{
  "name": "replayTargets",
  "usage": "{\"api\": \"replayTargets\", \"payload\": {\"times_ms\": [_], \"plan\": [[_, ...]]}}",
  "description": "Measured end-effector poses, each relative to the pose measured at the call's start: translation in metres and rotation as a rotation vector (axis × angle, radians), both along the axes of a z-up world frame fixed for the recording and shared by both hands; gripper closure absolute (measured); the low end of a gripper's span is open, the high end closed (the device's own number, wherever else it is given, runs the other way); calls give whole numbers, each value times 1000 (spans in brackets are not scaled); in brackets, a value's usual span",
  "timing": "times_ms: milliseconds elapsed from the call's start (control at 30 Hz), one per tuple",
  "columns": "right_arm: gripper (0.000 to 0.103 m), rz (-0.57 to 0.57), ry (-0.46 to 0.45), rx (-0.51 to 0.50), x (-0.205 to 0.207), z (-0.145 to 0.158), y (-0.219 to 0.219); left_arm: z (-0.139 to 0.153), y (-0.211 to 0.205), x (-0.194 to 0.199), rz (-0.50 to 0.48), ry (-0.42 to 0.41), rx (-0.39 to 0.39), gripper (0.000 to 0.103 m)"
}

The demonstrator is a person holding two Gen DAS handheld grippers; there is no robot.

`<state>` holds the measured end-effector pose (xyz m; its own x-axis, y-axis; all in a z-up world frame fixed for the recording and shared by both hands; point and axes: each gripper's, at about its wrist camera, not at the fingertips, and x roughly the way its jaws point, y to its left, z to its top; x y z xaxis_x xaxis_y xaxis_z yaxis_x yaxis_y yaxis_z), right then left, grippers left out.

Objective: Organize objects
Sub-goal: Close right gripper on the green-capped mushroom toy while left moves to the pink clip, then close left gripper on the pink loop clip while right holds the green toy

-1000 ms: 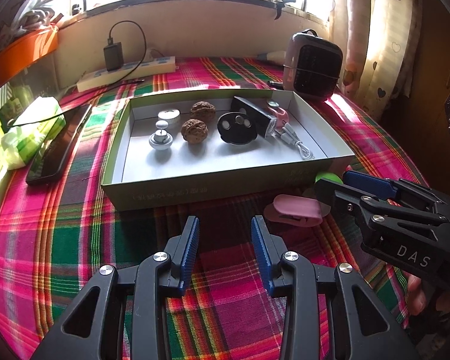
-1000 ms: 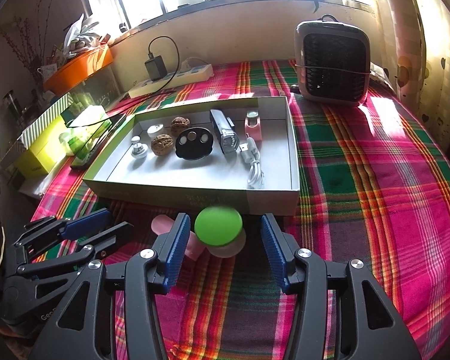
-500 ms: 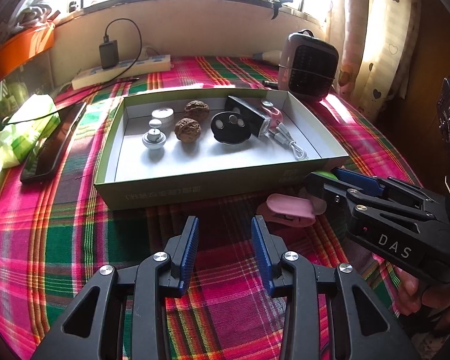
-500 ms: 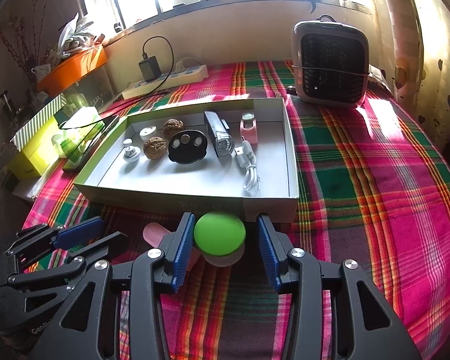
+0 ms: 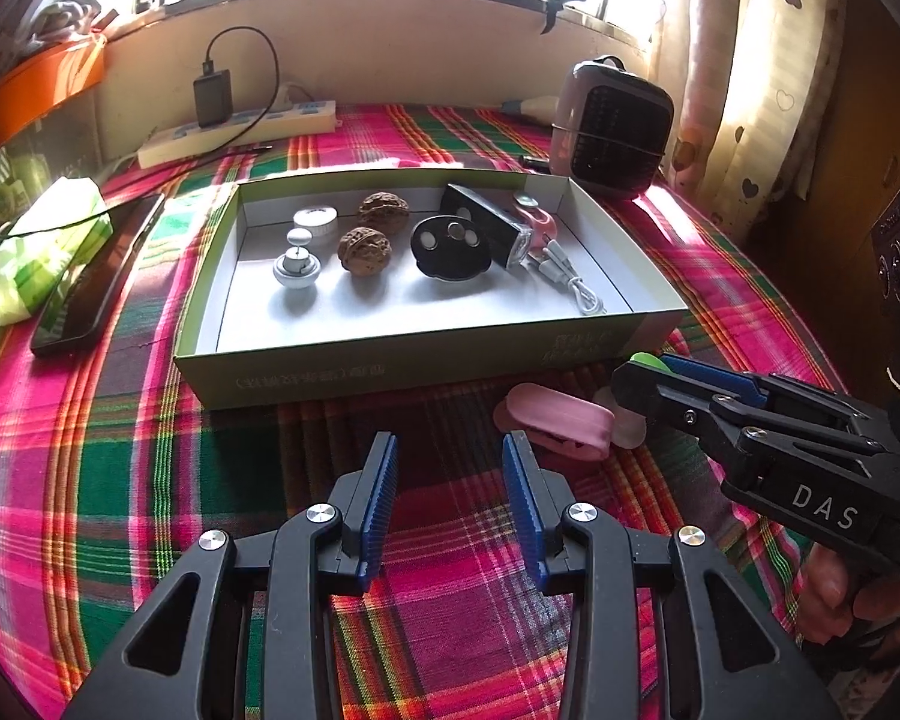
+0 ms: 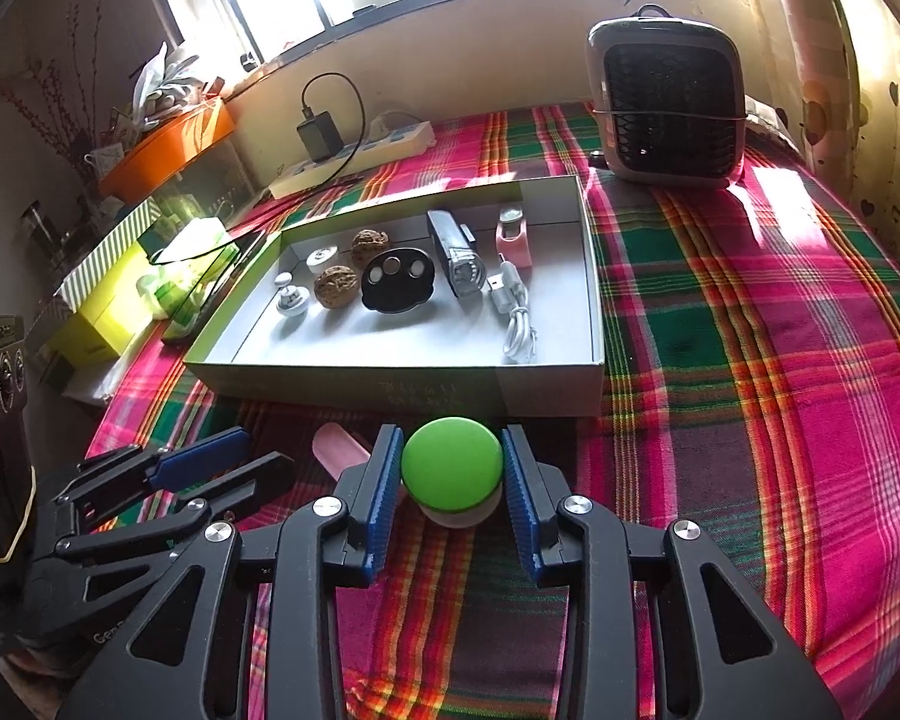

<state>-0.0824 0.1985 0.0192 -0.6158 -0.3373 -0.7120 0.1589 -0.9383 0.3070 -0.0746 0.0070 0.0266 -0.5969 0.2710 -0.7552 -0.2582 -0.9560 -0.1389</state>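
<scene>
Box (image 6: 546,387) filling; two items waiting outside, near.
We are clamping right gripper (image 6: 452,471) on green-lidded jar (image 6: 452,463) (contact looks snug); pink case (image 5: 555,420) waiting, left gripper (image 5: 450,477) gaping, empty.

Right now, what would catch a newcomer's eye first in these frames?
The bright green-topped jar between the right gripper fingers, which sit closed against its sides, just in front of the shallow box. Next, the loud plaid tablecloth, and the pink case lying ahead of the open, empty left gripper.

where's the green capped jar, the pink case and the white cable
green capped jar (image 6: 452,464), right wrist view, on its green lid
pink case (image 5: 555,420), left wrist view, on its top
white cable (image 6: 517,324), right wrist view, on its coiled part
</scene>
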Motion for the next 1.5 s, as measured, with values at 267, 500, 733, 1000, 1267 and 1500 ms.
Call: {"api": "replayTargets", "payload": {"times_ms": [267,500,733,1000,1267,1500], "plan": [[68,67,-40,-74,4,-2,-13,1,-10,-1,31,-6,16,69],[68,87,-65,-153,6,-3,-9,-1,-13,1,35,-23,35,69],[68,28,-5,-58,12,5,-1,2,-8,7,4,-30,66,64],[68,-5,37,51,16,6,5,-1,11,12,-51,-52,42,63],[68,-20,42,56,18,4,11,-7,22,11,-48,-60,4,63],[68,-17,38,55,19,2,11,-9,27,9,-44,-47,-11,63]]}}
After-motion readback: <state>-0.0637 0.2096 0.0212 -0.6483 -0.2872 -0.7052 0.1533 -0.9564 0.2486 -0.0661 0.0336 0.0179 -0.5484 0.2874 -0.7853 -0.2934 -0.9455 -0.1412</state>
